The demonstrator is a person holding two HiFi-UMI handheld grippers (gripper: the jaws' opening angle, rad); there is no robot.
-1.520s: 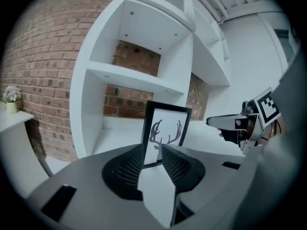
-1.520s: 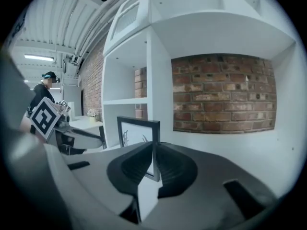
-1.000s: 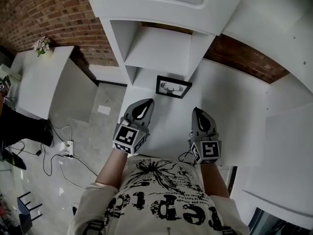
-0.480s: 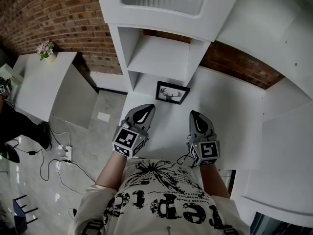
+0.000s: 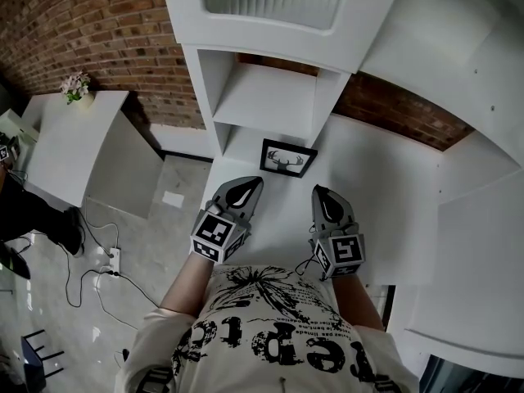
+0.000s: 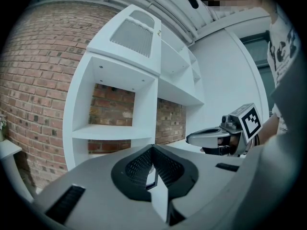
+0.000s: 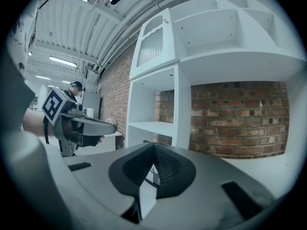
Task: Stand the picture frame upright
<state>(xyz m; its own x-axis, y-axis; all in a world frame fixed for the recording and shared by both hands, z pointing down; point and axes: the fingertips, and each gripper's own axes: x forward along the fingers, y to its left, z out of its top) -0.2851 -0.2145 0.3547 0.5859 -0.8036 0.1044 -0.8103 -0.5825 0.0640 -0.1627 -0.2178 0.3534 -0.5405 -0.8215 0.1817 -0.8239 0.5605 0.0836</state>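
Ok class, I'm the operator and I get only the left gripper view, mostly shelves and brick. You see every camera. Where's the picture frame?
Observer: In the head view the picture frame is on the white counter, at the foot of the shelf unit and ahead of both grippers.
Operator: Is either gripper touching it?
Observer: No. The left gripper and the right gripper are both short of it, with bare counter between.
Operator: Are the right tongs open?
Observer: No. The right gripper view shows them shut, with nothing between them.
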